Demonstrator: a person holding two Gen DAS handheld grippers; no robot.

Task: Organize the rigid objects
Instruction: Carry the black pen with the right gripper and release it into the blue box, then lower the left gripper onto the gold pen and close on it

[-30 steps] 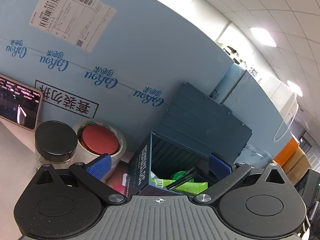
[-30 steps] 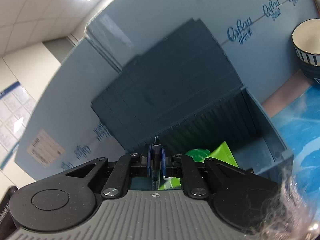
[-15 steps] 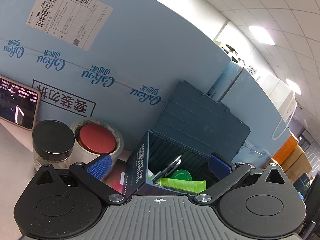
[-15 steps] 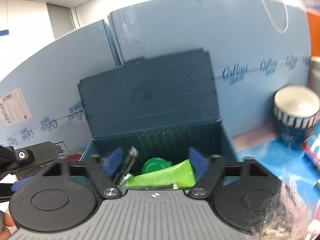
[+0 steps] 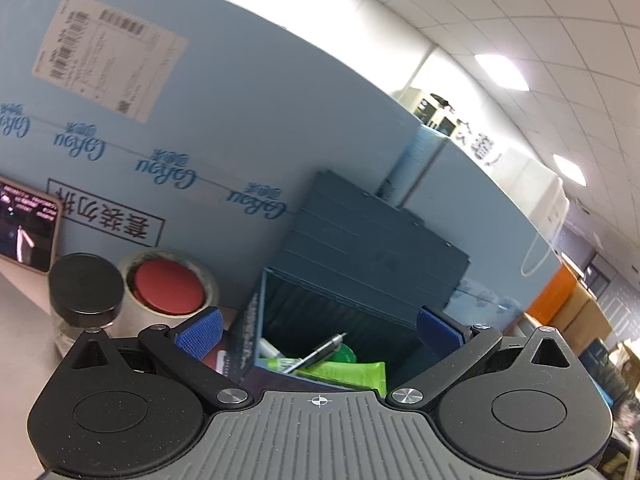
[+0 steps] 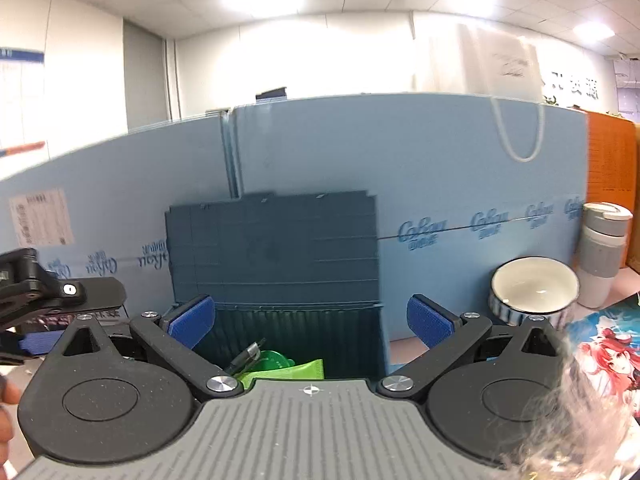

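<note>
A dark blue storage box [image 5: 320,312] stands open with its lid [image 6: 276,248] leaning back on the blue foam wall. Inside lie a black pen [image 5: 320,354], a green tube [image 5: 344,372] and a green round lid [image 6: 276,360]. My left gripper [image 5: 318,328] is open and empty, just in front of the box. My right gripper [image 6: 312,318] is open and empty, facing the box [image 6: 296,332] from the front. The left gripper's finger [image 6: 60,300] shows at the left of the right wrist view.
Left of the box stand a black-capped glass jar [image 5: 82,296], a tape roll with a red disc [image 5: 168,288] and a phone [image 5: 26,222] leaning on the wall. Right of it are a striped bowl [image 6: 534,294], a grey-white tumbler [image 6: 602,252] and an illustrated mat [image 6: 600,344].
My right gripper was shut on the pen a second ago; it opened, dropped the pen into the box, and has drawn back and levelled out. The left gripper barely moved.
</note>
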